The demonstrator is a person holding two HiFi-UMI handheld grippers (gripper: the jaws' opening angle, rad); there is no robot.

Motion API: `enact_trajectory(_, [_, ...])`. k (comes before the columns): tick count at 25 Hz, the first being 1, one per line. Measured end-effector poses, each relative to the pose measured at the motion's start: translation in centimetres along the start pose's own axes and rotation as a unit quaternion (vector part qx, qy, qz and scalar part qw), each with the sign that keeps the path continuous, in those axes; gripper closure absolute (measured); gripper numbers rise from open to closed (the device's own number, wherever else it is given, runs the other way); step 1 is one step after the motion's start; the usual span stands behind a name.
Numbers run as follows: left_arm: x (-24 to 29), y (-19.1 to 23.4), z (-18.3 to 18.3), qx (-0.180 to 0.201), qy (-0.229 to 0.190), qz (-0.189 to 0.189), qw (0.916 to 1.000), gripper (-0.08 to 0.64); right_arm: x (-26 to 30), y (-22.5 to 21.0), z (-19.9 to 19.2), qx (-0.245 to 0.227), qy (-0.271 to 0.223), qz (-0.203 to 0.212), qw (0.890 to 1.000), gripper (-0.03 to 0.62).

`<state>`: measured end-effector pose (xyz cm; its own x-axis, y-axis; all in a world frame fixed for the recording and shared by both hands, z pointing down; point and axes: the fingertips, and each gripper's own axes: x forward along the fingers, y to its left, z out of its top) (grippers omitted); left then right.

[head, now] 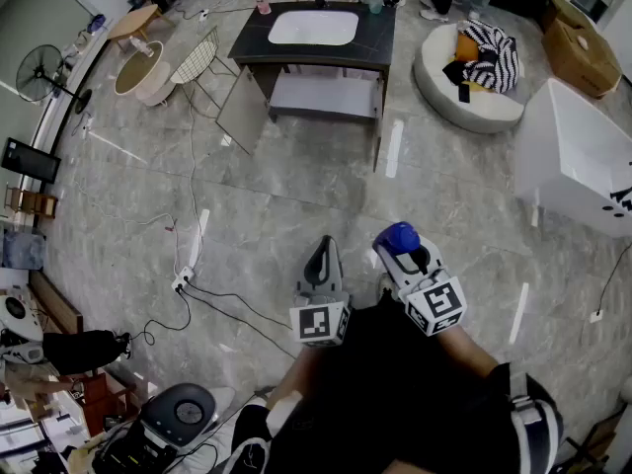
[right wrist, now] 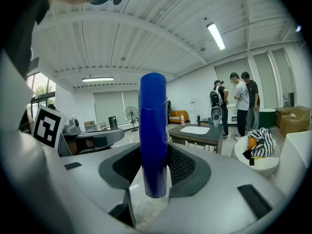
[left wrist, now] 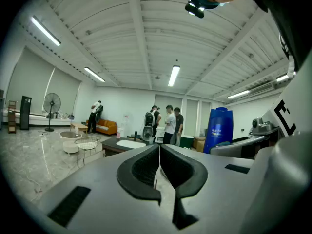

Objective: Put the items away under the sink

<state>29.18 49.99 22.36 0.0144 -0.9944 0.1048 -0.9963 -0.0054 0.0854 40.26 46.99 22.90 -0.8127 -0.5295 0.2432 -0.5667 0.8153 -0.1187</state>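
My right gripper (head: 393, 248) (right wrist: 153, 167) is shut on a tall blue bottle (right wrist: 152, 130), held upright between its pads; the bottle's blue top (head: 399, 237) shows in the head view and its side (left wrist: 218, 128) in the left gripper view. My left gripper (head: 322, 261) (left wrist: 159, 172) is shut with nothing between its jaws. Both are held close to my body, far from the dark sink cabinet (head: 316, 39) with its white basin (head: 313, 27) at the far end of the floor. The cabinet's doors (head: 240, 107) hang open under the sink.
A pink bottle (head: 262, 3) and a green item (head: 374, 4) stand on the sink top. A white round seat with striped cloth (head: 471, 67) and a white box (head: 581, 161) lie right. Cables and a power strip (head: 188, 270) cross the floor left. People stand behind the sink (left wrist: 165, 126).
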Motion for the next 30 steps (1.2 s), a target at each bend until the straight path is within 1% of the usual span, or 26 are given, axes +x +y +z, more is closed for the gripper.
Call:
enact_trajectory(6, [0.0, 0.2, 0.4, -0.013, 0.002, 0.002, 0.9999, 0.540, 0.2, 0.3, 0.3, -0.005, 0.001, 0.000, 1.000, 0.436])
enact_trajectory(11, [-0.3, 1.1, 0.0, -0.008, 0.004, -0.001, 1.0000, 0.540, 0.8, 0.7, 0.5, -0.004, -0.001, -0.001, 1.000, 0.436])
enact_trajectory(15, [-0.8, 2.3, 0.6, -0.007, -0.002, -0.009, 0.9999, 0.540, 1.6, 1.9, 0.7, 0.001, -0.003, -0.001, 1.000, 0.436])
enact_trajectory(23, [-1.9, 6.4, -0.5, -0.025, 0.004, -0.017, 0.9995, 0.540, 4.6, 5.0, 0.5, 0.000, -0.006, -0.009, 1.000, 0.436])
enact_trajectory(27, [-2.6, 8.9, -1.3, -0.029, 0.002, -0.023, 0.9993, 0.540, 6.0, 6.5, 0.1, 0.006, -0.011, -0.023, 1.000, 0.436])
enact_trajectory(30, [-3.1, 10.3, -1.2, -0.029, -0.002, -0.030, 0.9991, 0.540, 6.6, 7.6, 0.2, 0.006, -0.014, -0.034, 0.999, 0.436])
